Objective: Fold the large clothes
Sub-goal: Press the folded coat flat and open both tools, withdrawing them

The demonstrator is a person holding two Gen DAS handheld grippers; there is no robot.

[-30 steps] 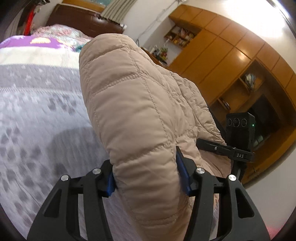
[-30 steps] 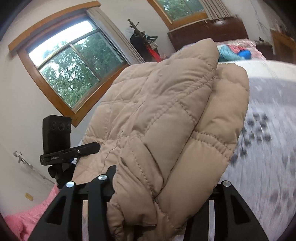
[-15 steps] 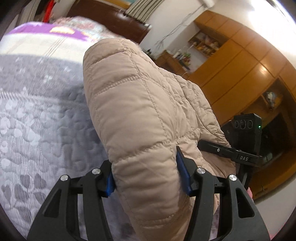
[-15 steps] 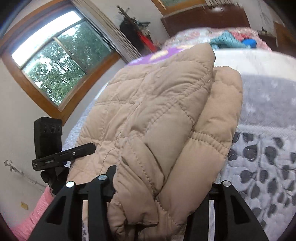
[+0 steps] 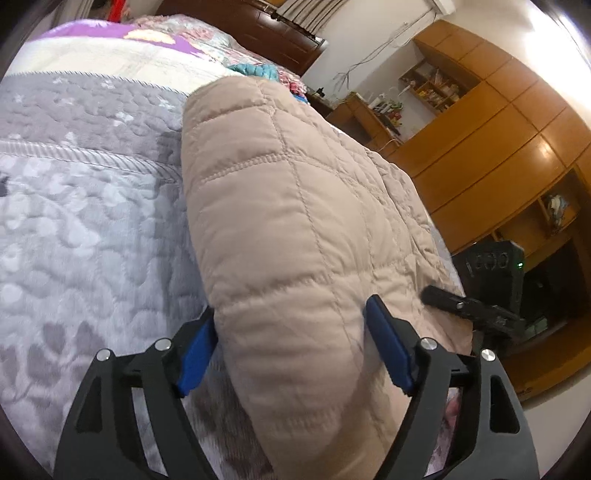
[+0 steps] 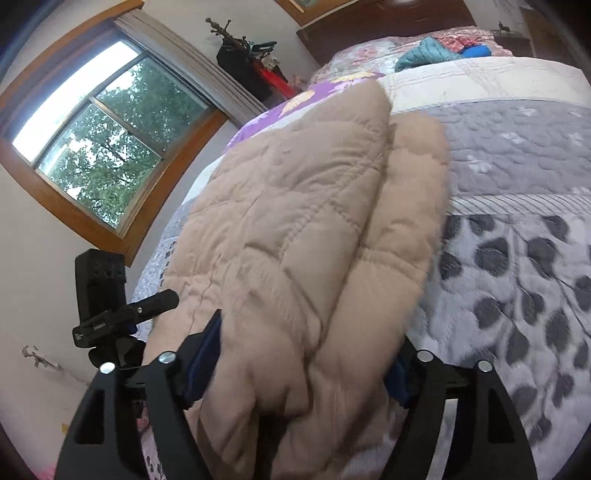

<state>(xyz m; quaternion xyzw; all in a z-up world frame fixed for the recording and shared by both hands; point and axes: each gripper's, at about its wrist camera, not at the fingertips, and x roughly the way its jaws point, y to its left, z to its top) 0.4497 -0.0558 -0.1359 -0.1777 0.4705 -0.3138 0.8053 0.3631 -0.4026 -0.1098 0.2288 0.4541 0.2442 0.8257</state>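
Grey quilted bedspread (image 5: 74,221) with a leaf pattern covers the bed in the left wrist view; a purple floral sheet (image 5: 110,33) and a dark wooden headboard (image 5: 258,26) lie beyond it, and an orange-brown wooden wardrobe (image 5: 498,147) with open shelves fills the right wall. Beige quilted coat (image 5: 288,221), folded into a thick bundle, runs lengthwise from the left tongs (image 5: 291,354) away toward the headboard, its far end lying on the bedspread. Left tongs pinch the near end of the coat between blue pads (image 5: 388,347). Right tongs' camera mount (image 5: 491,288) shows at right, partly behind the coat. Right wrist view: same bedspread (image 6: 517,258) at right, a wood-framed window (image 6: 103,147) with trees outside at left, a dark coat stand (image 6: 240,55) beside it, teal and blue clothing (image 6: 436,50) near the headboard. Coat (image 6: 295,221) shows as two stacked layers, long axis again pointing toward the headboard. Right tongs (image 6: 303,369) grip its near end; the pads are mostly buried in fabric. Near edge of the coat is blurred and cut off by the frame. Left tongs' camera mount (image 6: 107,295) stands at left.
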